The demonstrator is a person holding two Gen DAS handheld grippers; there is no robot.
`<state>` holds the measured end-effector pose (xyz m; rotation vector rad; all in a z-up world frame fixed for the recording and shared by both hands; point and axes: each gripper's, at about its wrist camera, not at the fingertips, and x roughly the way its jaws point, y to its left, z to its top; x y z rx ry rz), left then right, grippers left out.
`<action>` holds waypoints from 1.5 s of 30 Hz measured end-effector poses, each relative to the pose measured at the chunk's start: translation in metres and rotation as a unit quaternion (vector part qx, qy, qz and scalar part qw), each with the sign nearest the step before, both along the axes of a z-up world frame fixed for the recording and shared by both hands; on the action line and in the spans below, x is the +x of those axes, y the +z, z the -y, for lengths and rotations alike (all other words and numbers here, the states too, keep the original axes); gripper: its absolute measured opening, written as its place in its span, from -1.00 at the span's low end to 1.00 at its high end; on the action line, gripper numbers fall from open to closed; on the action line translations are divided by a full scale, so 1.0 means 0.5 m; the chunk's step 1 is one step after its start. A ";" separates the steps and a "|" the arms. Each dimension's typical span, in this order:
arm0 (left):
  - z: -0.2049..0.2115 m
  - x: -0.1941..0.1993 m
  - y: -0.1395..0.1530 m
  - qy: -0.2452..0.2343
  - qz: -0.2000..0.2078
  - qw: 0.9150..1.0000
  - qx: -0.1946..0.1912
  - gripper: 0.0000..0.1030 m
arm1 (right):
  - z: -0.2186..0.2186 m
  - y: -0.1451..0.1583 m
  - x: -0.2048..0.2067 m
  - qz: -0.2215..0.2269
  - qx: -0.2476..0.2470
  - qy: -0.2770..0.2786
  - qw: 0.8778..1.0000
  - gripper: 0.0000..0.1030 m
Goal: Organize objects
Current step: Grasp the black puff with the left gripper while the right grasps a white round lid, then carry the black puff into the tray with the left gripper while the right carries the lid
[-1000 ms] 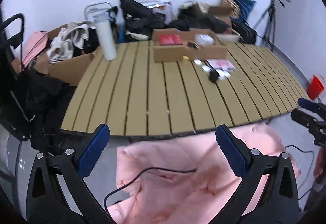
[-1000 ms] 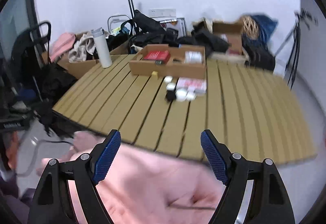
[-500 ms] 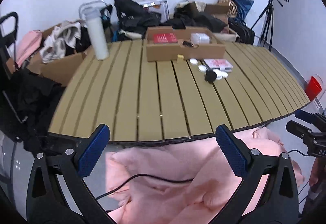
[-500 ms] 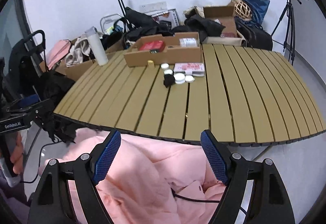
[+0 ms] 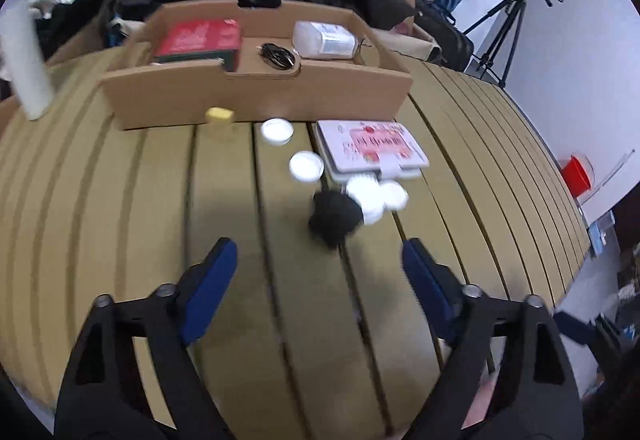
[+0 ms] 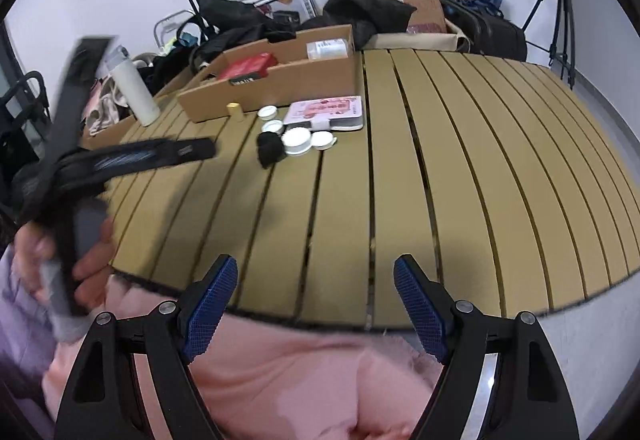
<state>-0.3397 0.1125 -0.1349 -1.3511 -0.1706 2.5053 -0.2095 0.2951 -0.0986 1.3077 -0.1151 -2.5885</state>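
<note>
black pouf (image 5: 334, 215) ahead of left gripper (image 5: 320, 272) (spread)

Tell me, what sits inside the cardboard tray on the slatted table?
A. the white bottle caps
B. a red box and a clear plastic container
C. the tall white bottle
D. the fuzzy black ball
B: the red box and clear plastic container lie inside the cardboard tray; the other things sit outside it.

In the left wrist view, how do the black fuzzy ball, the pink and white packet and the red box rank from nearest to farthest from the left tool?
1. Black fuzzy ball, just ahead of the open left tool.
2. Pink and white packet, behind it, slightly right.
3. Red box, inside the cardboard tray, far left.
</note>
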 end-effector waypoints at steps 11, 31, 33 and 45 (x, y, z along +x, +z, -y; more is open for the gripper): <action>0.019 -0.036 -0.050 -0.026 -0.002 0.999 0.042 -0.40 | 0.067 -0.072 -0.209 -0.003 0.019 0.066 0.998 0.38; 0.201 0.050 0.061 0.061 -0.041 0.996 0.057 -0.40 | 0.194 -0.063 -0.284 -0.041 0.058 0.102 0.992 -0.22; 0.203 0.082 0.089 0.065 -0.053 0.996 0.039 -0.40 | 0.189 -0.013 -0.240 -0.062 0.063 0.098 0.991 -0.22; 0.223 0.328 0.204 0.063 -0.078 0.995 0.027 -0.40 | 0.093 0.122 0.065 -0.090 0.054 0.063 0.992 -0.22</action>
